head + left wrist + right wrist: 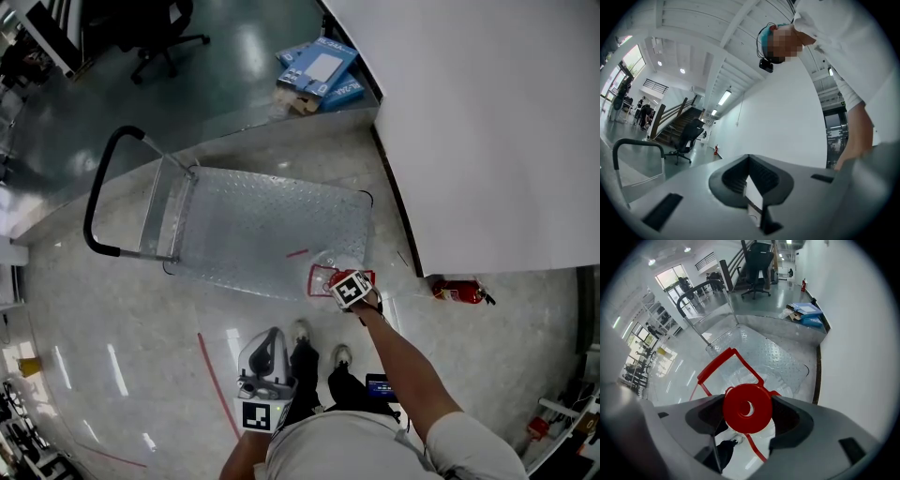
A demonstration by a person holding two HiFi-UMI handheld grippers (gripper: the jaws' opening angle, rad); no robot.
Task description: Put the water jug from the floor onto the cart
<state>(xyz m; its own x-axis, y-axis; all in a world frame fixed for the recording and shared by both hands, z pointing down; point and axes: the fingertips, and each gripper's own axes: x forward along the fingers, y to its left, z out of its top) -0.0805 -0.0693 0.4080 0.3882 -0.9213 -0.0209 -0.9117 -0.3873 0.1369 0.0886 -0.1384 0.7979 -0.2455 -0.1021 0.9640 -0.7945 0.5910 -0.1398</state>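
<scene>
A clear water jug (327,274) with a red carry handle (725,363) and red cap (747,408) hangs at the near right corner of the metal platform cart (262,230). My right gripper (347,287) is shut on the jug's neck, and the cap fills the space between the jaws of the right gripper (748,414). I cannot tell whether the jug's base touches the cart deck (776,357). My left gripper (269,339) is held back near the person's legs. It points up at the ceiling, and the left gripper (751,182) is shut on nothing.
The cart's black push handle (97,190) is on the left. A white wall (487,122) runs along the right, with a red fire extinguisher (458,292) at its foot. Blue boxes (323,73) and an office chair (159,37) lie beyond the cart. A red line (217,384) marks the floor.
</scene>
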